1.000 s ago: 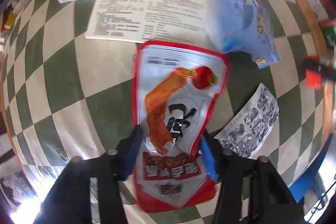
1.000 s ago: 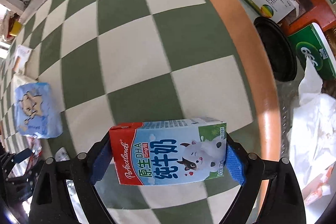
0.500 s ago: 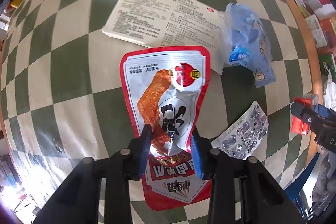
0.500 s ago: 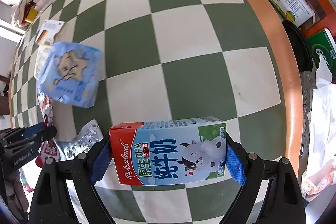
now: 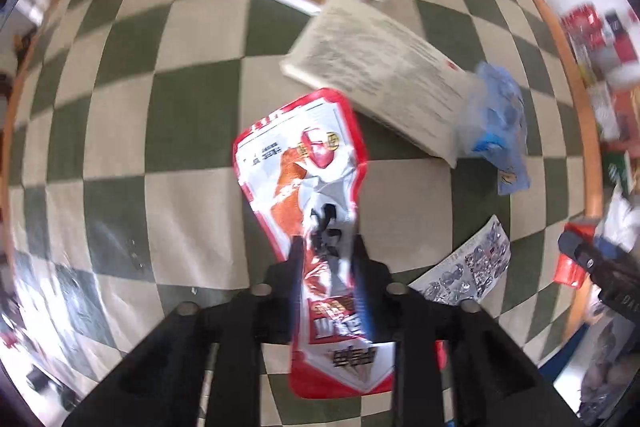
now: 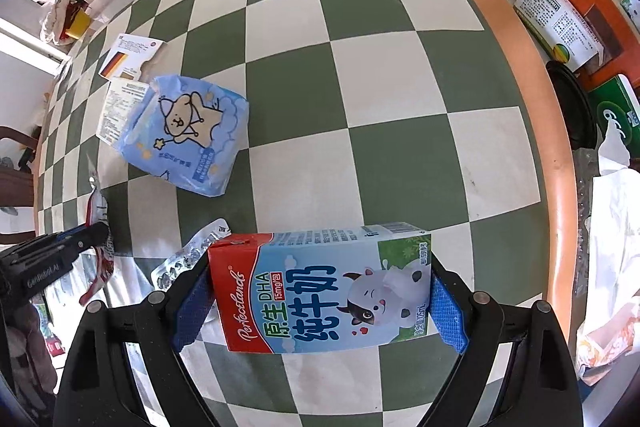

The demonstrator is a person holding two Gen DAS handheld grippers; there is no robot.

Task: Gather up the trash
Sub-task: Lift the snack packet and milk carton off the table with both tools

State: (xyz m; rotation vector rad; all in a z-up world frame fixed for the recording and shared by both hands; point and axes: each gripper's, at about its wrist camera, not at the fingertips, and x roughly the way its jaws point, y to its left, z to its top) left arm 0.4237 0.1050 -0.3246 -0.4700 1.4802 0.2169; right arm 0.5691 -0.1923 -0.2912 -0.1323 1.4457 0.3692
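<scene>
Trash is in both grips: the left gripper point(image 5: 326, 263) pinches a crumpled red snack wrapper point(image 5: 308, 183), seemingly lifted off the checkered table point(image 6: 360, 39), while the right gripper point(image 6: 320, 301) clamps a milk carton point(image 6: 320, 291). A blue tissue pack point(image 6: 188, 135), foil blister sheet point(image 5: 468, 271) and leaflets point(image 5: 376, 75) lie nearby.

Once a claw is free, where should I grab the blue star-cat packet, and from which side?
The blue packet lies flat and puffy, one end overlapping the printed leaflet. I would probably take the loose crimped corner pointing toward the milk carton: it is thin, clear of the leaflet, with bare table around it. Come in low from the carton side.
</scene>
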